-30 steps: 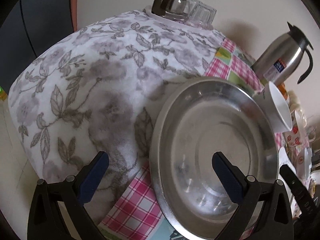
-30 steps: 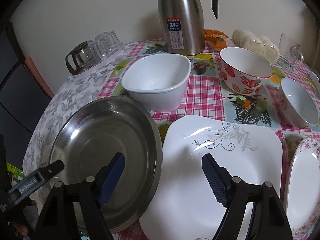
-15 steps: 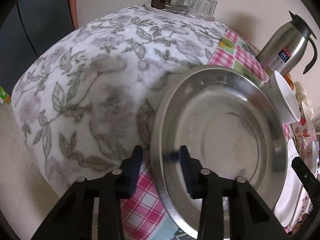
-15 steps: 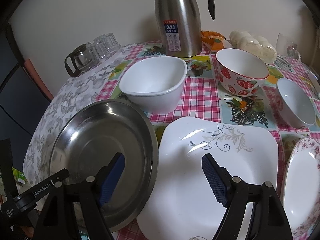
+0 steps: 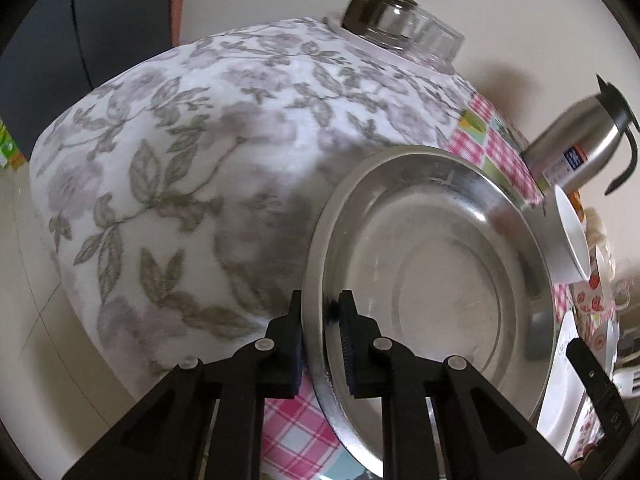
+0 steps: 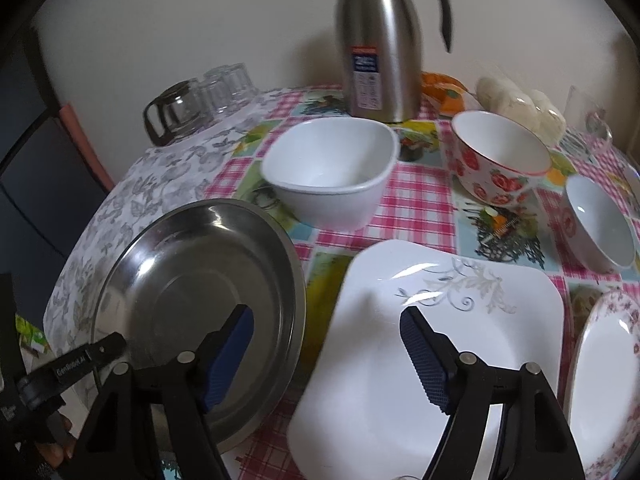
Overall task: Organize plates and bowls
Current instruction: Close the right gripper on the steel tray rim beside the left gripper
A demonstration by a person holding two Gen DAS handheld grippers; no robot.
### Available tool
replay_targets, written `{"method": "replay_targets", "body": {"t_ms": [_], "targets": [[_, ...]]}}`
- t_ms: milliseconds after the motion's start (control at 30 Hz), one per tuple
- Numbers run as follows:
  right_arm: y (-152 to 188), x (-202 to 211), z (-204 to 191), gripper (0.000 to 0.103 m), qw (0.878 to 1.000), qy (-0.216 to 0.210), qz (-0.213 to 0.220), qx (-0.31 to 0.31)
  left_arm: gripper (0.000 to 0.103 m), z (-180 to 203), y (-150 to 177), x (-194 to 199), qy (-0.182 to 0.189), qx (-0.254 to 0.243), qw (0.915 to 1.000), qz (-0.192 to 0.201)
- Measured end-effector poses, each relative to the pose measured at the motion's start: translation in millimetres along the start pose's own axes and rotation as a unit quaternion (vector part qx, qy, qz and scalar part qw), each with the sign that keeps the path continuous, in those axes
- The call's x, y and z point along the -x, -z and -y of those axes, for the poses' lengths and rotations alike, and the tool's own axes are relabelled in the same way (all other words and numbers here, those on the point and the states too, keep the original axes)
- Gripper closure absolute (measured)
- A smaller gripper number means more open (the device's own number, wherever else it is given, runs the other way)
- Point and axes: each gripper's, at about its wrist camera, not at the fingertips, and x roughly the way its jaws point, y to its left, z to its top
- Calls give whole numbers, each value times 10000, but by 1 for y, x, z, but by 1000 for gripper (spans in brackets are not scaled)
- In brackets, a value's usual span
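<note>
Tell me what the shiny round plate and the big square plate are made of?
The round plate looks like metal, probably stainless steel: grey, mirror-like, with blurry reflections and a thin rolled rim. The square plate looks like glazed ceramic or white glass: smooth, glossy white, with bright highlights and a grey leafy print. Which one, I cannot tell.

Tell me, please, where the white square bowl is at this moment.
In the right wrist view the white square bowl stands mid-table, just in front of the steel flask, with the strawberry bowl to its right.
</note>
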Motion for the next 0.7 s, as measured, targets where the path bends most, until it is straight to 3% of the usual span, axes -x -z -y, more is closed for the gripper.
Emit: {"method": "replay_targets", "body": {"t_ms": [267,400,700], "targets": [[8,-6,-29,42,9982,-304,-86,506,86,-10,2,1,142,216,9997,17],[12,-13,-32,42,9980,-291,-218,507,86,-14,3,1,211,320,9993,40],[18,-28,-35,56,9969,-454,-499,416,85,-13,5,2,187,305,9993,93]]}}
